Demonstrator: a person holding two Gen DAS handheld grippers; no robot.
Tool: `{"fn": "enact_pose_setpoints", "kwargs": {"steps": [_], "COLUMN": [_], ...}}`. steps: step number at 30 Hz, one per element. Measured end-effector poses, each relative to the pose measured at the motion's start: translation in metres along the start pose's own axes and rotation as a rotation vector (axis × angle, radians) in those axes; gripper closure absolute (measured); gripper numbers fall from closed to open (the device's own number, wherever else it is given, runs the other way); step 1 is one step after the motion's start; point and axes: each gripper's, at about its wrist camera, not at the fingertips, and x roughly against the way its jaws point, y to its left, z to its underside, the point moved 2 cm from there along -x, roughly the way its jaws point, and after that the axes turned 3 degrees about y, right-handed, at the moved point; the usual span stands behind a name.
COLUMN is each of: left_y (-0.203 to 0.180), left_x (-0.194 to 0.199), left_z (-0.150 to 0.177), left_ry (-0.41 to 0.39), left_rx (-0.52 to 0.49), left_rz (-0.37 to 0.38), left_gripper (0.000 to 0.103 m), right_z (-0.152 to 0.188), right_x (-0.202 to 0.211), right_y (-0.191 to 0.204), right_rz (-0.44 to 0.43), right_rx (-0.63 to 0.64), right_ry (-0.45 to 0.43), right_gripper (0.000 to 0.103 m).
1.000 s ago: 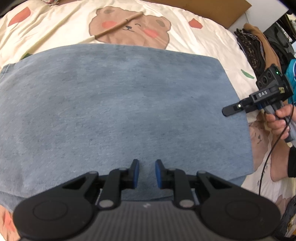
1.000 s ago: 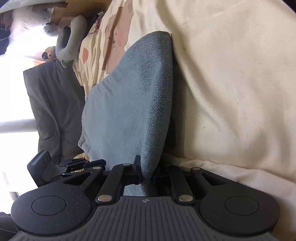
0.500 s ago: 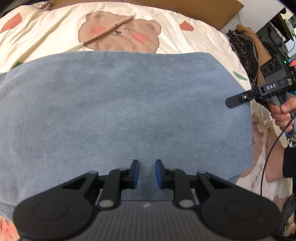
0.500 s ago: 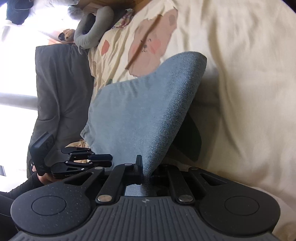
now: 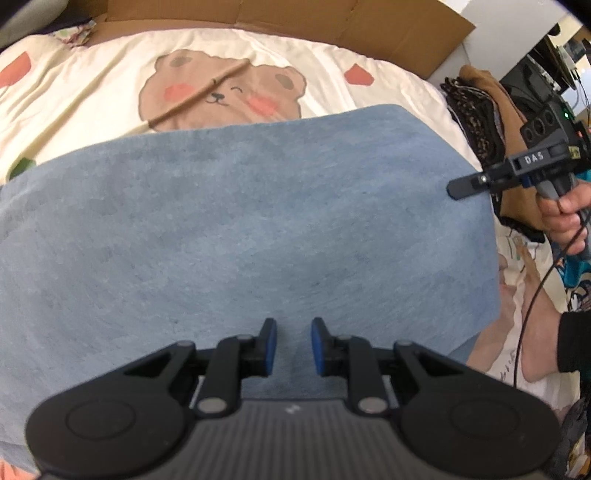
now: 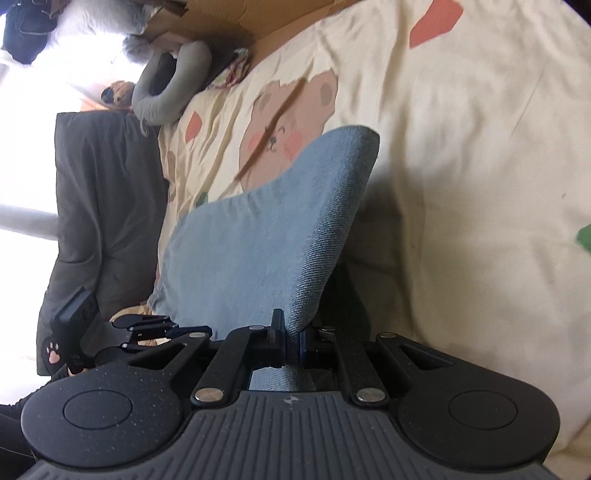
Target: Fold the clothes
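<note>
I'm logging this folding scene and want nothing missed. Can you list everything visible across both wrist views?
Blue garment: one, denim blue, spread over the bed, its right edge lifted.
Bedsheet: one, cream with brown bear and red prints, under the garment.
Cardboard: one sheet, brown, at the bed's far edge.
Neck pillow: one, grey, at the bed's corner.
Dark fabric: one, charcoal, hanging beside the bed.
Piled clothes: patterned dark and brown, right of the bed.
Left gripper: black, blue pads, open above the garment.
Right gripper: black, shut on the garment's edge.
Right hand: holding the right gripper's handle.
</note>
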Motion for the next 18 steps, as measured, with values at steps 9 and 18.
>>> {"fn": "enact_pose_setpoints", "kwargs": {"steps": [9, 18], "left_y": [0.015, 0.030], "left_x": [0.011, 0.025], "left_z": [0.013, 0.025], "left_ry": [-0.033, -0.026], "left_rx": [0.013, 0.018], "left_rz": [-0.025, -0.030], "left_gripper": [0.082, 0.082], "right_z": [-0.016, -0.009], "right_x": [0.032, 0.024], "right_y": [-0.006, -0.051], "right_rz": [0.022, -0.044], "right_rx": [-0.008, -0.115], "right_ry": [-0.064, -0.066], "right_gripper": [0.099, 0.092]}}
